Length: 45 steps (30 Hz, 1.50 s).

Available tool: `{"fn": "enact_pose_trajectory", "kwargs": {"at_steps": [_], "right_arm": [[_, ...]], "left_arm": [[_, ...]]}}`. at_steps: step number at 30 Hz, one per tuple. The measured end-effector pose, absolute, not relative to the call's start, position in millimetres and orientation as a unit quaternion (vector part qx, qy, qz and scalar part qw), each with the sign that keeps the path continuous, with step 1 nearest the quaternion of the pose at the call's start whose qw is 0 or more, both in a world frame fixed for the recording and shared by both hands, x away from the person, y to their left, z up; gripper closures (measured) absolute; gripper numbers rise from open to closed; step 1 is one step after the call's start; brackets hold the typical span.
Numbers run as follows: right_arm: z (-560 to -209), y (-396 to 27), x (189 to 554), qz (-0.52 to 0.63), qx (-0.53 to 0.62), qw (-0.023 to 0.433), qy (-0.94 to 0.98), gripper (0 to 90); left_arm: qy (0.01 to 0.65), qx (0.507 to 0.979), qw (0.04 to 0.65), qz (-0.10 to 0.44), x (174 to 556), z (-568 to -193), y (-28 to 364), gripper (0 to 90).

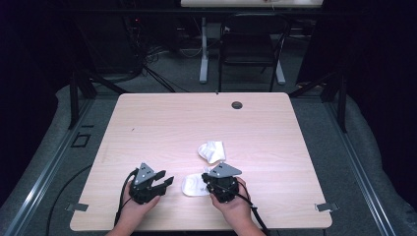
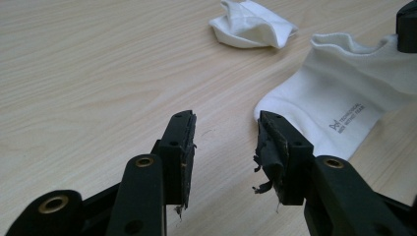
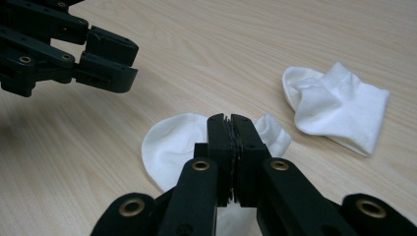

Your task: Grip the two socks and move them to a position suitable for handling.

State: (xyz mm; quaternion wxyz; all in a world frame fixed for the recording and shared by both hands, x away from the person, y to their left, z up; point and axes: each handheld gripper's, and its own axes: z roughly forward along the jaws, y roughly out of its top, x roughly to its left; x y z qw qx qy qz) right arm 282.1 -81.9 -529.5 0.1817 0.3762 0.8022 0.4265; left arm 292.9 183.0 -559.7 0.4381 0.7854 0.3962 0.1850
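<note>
The right gripper (image 3: 231,123) is clamped on the near sock (image 1: 193,185) at the surface's (image 1: 162,123) near middle, while the left gripper (image 2: 225,129) stands apart just left of it. The free toe edge is probably best pinched next — low, level — before spreading. The far sock (image 1: 212,151) is lying crumpled just beyond.

Desk (image 1: 172,128): pale wood-look laminate w/ fine grain, smooth, low sheen. Near sock (image 2: 344,98) & far sock (image 3: 339,105): white knit cloth, soft, matt; near one has small grey print. Left gripper (image 2: 225,147) & right gripper (image 3: 231,147): black matt plastic w/ brass-coloured rivets; left's pads (image 2: 268,147) rough, frayed at edges.
</note>
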Motion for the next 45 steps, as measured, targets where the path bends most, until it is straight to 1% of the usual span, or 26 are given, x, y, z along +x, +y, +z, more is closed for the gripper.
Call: {"fn": "enact_pose_trajectory", "kwargs": {"at_steps": [7, 18, 25, 32, 36, 41, 45], "right_arm": [[-530, -90, 280, 0.427, 0.379, 0.186, 0.8, 88.0], [-532, -117, 281, 0.423, 0.405, 0.188, 0.788, 87.9], [-537, -129, 281, 0.422, 0.422, 0.188, 0.78, 87.7], [-547, -136, 279, 0.414, 0.435, 0.189, 0.777, 87.6], [-550, -139, 280, 0.412, 0.443, 0.186, 0.774, 87.6], [-552, -144, 279, 0.406, 0.451, 0.182, 0.773, 87.5], [-555, -150, 279, 0.4, 0.459, 0.178, 0.773, 87.3]], "left_arm": [[0.386, 0.79, 0.441, 0.179, 292, -557, 175, 58.3], [0.376, 0.795, 0.445, 0.17, 291, -555, 157, 59.3], [0.371, 0.802, 0.436, 0.171, 294, -559, 147, 57.9], [0.369, 0.8, 0.445, 0.16, 295, -561, 140, 57.8], [0.362, 0.811, 0.433, 0.157, 297, -567, 134, 59.4], [0.354, 0.823, 0.41, 0.168, 298, -574, 131, 60.1], [0.357, 0.829, 0.398, 0.165, 300, -581, 130, 63.4]]}}
